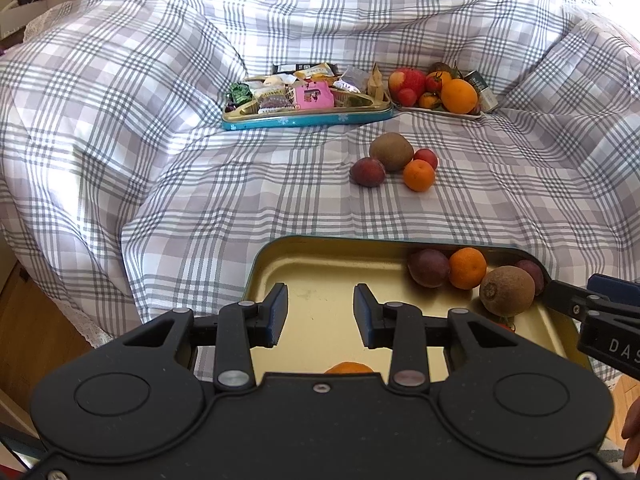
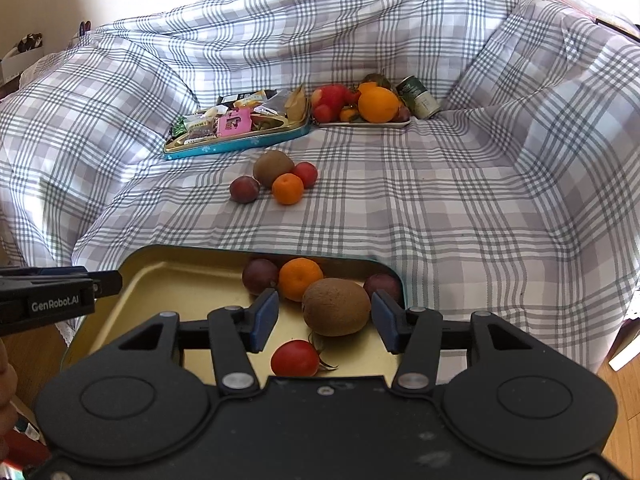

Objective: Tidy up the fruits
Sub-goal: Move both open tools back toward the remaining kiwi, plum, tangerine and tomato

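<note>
A gold tray with a teal rim lies at the near edge of the plaid-covered bed. It holds a kiwi, a tangerine, two dark plums, a red tomato and an orange fruit half hidden under my left gripper. My right gripper is open, its pads on either side of the kiwi; the left pad stands clear of it. My left gripper hovers over the tray's left part, jaws apart with nothing between them. A loose kiwi, plum, tangerine and red fruit lie farther up the bed.
A teal tin full of wrapped snacks sits at the back. Beside it is a white plate piled with fruit and a green can. Bunched bedding rises all around. Wooden floor shows at the left.
</note>
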{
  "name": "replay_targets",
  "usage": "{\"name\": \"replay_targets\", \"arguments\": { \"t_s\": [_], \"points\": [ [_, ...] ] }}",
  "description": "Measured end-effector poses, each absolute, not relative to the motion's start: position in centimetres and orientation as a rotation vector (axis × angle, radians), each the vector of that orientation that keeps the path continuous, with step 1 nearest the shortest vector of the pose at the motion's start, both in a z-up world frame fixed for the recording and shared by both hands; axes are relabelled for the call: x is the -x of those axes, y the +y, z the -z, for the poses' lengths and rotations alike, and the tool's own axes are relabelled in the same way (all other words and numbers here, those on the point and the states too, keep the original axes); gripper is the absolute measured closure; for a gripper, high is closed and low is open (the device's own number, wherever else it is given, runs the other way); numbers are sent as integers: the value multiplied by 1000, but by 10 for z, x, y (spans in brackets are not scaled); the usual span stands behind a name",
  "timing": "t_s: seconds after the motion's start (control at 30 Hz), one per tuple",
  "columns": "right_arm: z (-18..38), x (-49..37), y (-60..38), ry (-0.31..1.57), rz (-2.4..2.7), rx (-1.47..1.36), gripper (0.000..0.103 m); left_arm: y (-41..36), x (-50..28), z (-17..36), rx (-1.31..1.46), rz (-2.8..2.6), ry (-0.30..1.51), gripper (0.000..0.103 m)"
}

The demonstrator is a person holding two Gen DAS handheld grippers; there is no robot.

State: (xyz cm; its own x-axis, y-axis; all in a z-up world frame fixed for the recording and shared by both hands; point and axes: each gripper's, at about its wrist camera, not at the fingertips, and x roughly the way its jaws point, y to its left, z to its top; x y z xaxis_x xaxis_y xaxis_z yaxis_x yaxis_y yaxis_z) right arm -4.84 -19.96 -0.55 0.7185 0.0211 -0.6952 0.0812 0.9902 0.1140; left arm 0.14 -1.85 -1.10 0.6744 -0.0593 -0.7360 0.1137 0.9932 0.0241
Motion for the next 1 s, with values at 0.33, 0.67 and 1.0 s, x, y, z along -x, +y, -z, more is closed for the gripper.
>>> {"name": "replay_targets", "arguments": {
  "t_s": [0.33, 0.67, 1.0],
  "points": [
    [6, 38, -196, 777, 17, -143, 49, -17, -8, 13, -58, 116, 856, 58],
    [8, 21, -197, 808, 6, -179, 49, -16, -23, 12, -35, 122, 868, 58],
    [10, 0, -197, 811, 3, -145, 49, -15, -43, 20, -20, 117, 925, 59]
  ]
}}
